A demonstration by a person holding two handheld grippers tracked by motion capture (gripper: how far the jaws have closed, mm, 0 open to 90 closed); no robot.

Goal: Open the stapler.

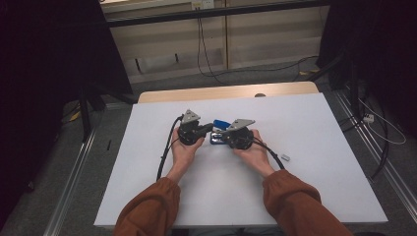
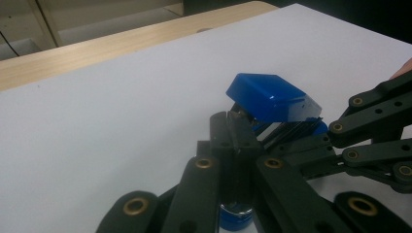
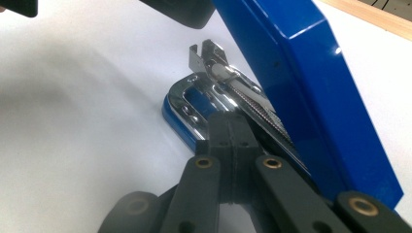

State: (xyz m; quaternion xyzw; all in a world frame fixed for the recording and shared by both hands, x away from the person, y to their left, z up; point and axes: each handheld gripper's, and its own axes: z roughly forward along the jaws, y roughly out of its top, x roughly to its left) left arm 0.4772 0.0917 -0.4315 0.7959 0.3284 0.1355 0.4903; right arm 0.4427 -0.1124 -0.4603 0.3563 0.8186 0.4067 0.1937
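Stapler (image 1: 220, 129), lid up, may skid or snap closed, since left gripper (image 2: 232, 127) and right gripper (image 3: 228, 127) press together on thin metal edges

The blue stapler's (image 3: 311, 92) cover runs past the frame's top edge.

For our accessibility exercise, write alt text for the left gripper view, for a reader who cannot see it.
A blue stapler lies on a white table with its lid swung up, and the left gripper, its black jaws shut, pokes in under the lid. The right gripper reaches in from the right edge.
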